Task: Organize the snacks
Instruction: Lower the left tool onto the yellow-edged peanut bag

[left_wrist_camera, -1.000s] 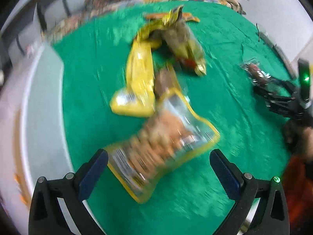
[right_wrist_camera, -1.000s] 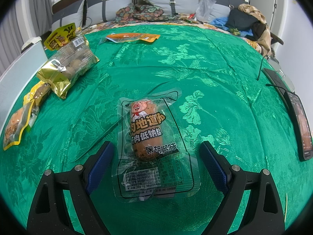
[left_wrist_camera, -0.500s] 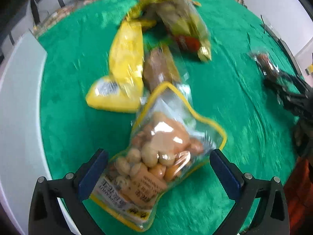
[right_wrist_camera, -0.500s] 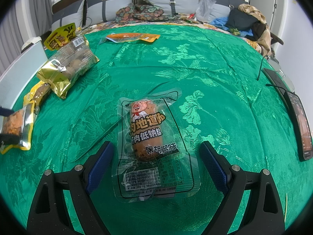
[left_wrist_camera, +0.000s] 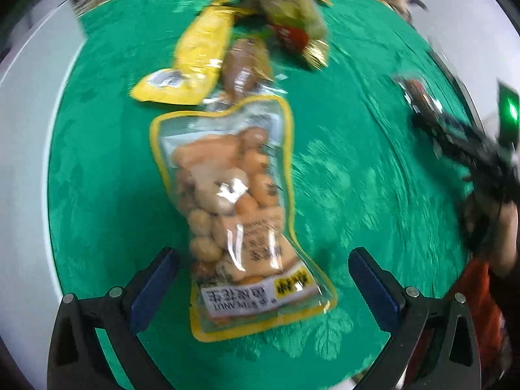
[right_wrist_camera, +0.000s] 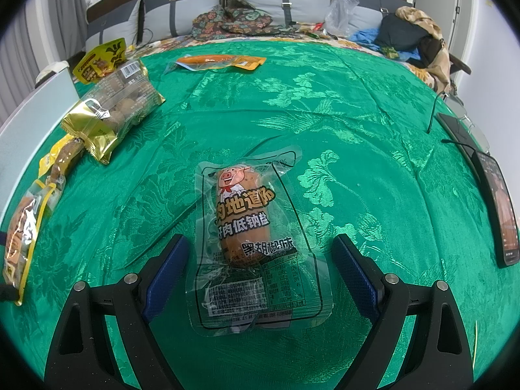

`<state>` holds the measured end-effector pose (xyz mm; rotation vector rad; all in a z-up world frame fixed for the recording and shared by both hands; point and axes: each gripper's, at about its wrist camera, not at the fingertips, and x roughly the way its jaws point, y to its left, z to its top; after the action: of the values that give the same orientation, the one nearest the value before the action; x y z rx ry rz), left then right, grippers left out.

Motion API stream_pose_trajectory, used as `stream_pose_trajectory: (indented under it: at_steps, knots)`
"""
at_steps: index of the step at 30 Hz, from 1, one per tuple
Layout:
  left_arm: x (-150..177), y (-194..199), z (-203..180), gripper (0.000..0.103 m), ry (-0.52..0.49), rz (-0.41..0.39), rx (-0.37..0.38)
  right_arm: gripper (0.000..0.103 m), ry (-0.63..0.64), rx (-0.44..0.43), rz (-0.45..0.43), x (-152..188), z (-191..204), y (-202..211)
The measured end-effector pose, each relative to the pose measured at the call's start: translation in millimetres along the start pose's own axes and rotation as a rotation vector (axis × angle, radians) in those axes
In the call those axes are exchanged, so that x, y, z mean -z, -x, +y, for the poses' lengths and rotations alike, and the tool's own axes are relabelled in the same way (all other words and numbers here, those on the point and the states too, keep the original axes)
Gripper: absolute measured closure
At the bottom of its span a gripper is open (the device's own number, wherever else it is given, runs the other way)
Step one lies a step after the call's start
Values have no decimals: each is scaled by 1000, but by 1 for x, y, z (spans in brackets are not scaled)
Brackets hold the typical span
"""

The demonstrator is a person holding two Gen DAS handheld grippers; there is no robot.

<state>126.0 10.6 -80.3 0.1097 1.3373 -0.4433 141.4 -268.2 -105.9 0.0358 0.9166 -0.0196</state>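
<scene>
The left gripper [left_wrist_camera: 263,279] stood with its fingers spread wide, straddling the lower end of the peanut packet [left_wrist_camera: 237,208] at frame centre, aligned for a grasp. The right gripper [right_wrist_camera: 260,260], likewise spread, bracketed the sausage packet [right_wrist_camera: 250,237] lying flat on the green cloth [right_wrist_camera: 357,130].

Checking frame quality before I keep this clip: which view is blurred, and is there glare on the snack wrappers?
Left wrist view: motion blur throughout, smearing the yellow packet and the far snacks; the peanut bag has a small glare patch, its label barely legible. Right wrist view: sharp, evenly lit; the sausage pack print reads clearly, with only faint sheen on its clear film. Both views show fisheye bending and dark corners.
</scene>
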Motion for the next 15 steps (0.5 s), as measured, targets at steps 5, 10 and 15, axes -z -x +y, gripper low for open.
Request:
stream_pose_trajectory:
  at_steps: [5, 10, 15]
  knots:
    - [-3, 2, 22, 0, 129, -53, 27, 11, 0, 0, 0, 0, 0, 0]
    - [-9, 1, 29, 0, 143, -63, -10, 11, 0, 0, 0, 0, 0, 0]
    - [-13, -12, 14, 0, 47, -36, -175, 11, 0, -1, 0, 0, 0, 0]
